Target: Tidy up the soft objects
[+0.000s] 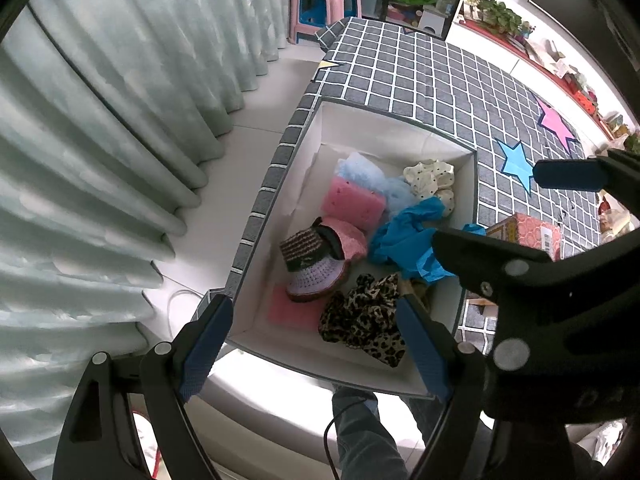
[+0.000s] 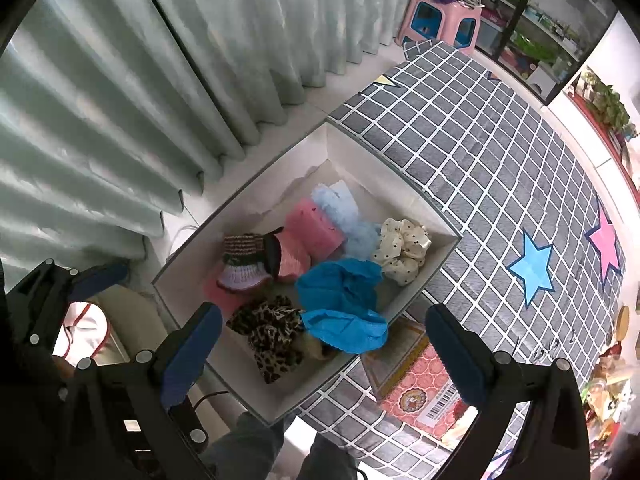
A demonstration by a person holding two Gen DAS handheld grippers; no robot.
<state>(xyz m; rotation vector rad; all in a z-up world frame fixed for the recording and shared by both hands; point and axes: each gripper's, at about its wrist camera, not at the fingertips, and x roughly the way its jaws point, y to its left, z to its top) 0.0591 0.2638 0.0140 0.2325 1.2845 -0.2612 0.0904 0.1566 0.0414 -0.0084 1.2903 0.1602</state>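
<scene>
A white open box (image 1: 360, 120) (image 2: 360, 152) holds soft things: a pink sponge (image 1: 352, 198) (image 2: 316, 224), a pale blue fluffy piece (image 1: 360, 168), a cream polka-dot scrunchie (image 1: 430, 178) (image 2: 402, 252), crumpled blue cloth (image 1: 404, 236) (image 2: 340, 288), knitted pieces (image 1: 316, 264) (image 2: 244, 264) and a leopard-print scrunchie (image 1: 364, 316) (image 2: 272, 332). My left gripper (image 1: 316, 346) hangs open above the box's near end, gripping nothing. My right gripper (image 2: 322, 356) (image 1: 486, 204) is open too, over the box's right side, and empty.
The box stands at the corner of a grey checked cover (image 1: 440, 80) with blue and pink stars. An orange patterned carton (image 2: 420, 384) lies beside the box. Pale curtains (image 1: 100, 120) hang at the left. A pink stool (image 1: 324, 4) stands far back. A person's legs (image 1: 360, 432) show below.
</scene>
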